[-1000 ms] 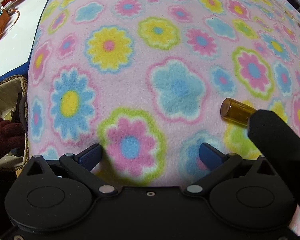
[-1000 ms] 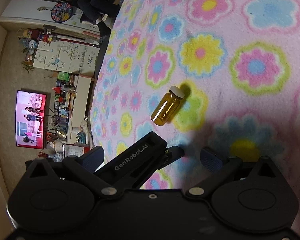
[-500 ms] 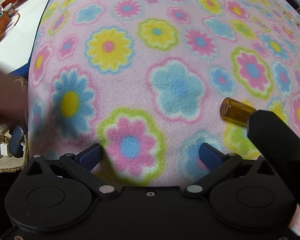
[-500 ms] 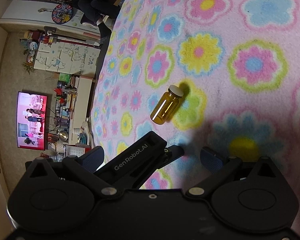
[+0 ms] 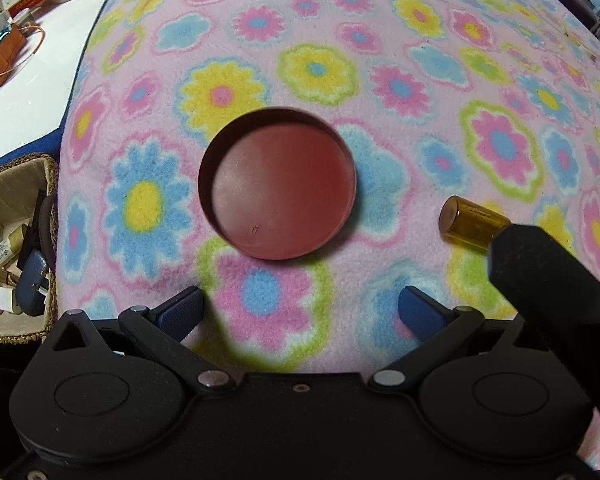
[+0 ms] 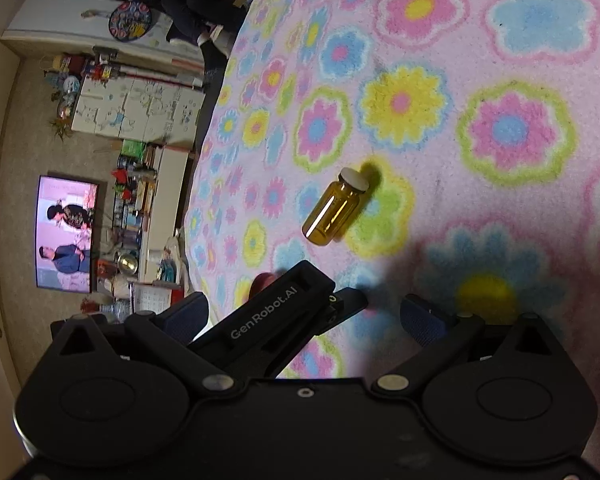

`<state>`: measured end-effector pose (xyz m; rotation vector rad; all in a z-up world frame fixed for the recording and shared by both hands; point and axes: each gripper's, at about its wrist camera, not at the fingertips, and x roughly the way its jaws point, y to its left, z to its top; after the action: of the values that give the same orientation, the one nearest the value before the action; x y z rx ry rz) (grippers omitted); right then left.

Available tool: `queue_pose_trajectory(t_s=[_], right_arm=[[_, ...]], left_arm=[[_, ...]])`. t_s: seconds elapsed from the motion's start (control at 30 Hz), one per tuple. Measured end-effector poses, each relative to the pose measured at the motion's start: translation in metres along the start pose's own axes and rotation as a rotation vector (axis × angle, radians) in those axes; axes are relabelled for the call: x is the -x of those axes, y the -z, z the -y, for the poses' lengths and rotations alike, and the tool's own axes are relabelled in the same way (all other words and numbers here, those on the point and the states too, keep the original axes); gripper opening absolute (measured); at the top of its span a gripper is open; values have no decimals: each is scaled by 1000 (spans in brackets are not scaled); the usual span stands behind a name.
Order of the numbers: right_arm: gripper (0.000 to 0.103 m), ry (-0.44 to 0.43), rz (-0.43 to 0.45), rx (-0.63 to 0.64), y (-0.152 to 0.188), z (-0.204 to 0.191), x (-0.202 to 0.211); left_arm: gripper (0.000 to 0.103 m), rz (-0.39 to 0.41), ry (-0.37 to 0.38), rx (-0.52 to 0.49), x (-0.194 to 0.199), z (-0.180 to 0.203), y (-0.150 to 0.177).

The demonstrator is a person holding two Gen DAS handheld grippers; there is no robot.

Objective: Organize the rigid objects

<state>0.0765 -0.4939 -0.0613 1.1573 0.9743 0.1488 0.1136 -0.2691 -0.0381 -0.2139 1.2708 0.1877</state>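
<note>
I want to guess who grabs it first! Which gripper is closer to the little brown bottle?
Probably right. The amber bottle lies on its side just ahead of the open right gripper. From the open left gripper, the bottle sits off to the side, past its fingers.

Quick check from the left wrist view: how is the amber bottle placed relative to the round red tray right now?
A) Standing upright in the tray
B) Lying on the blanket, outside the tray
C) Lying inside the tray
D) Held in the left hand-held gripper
B: the amber bottle lies on its side on the flowered blanket, apart from the red tray, which holds nothing.
</note>
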Motion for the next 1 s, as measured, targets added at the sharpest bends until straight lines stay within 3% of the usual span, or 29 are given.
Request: queue_pose_trajectory(t_s=[0.2, 0.43, 0.63, 0.83, 0.9, 1.0], right_arm=[[103, 44, -32, 60, 0, -8, -5], [103, 35, -53, 60, -3, -6, -4], [103, 38, -135, 100, -7, -9, -7], [103, 74, -214, 134, -13, -13, 2], [103, 130, -200, 212, -12, -24, 13], [103, 239, -183, 323, -8, -40, 30]], left_arm=[[100, 36, 22, -1, 3, -4, 3], [100, 59, 12, 14, 4, -1, 4], [100, 124, 37, 33, 7, -4, 11], [97, 20, 59, -175, 13, 5, 3], [89, 22, 66, -230, 20, 5, 6], [88, 35, 61, -311, 34, 7, 17]])
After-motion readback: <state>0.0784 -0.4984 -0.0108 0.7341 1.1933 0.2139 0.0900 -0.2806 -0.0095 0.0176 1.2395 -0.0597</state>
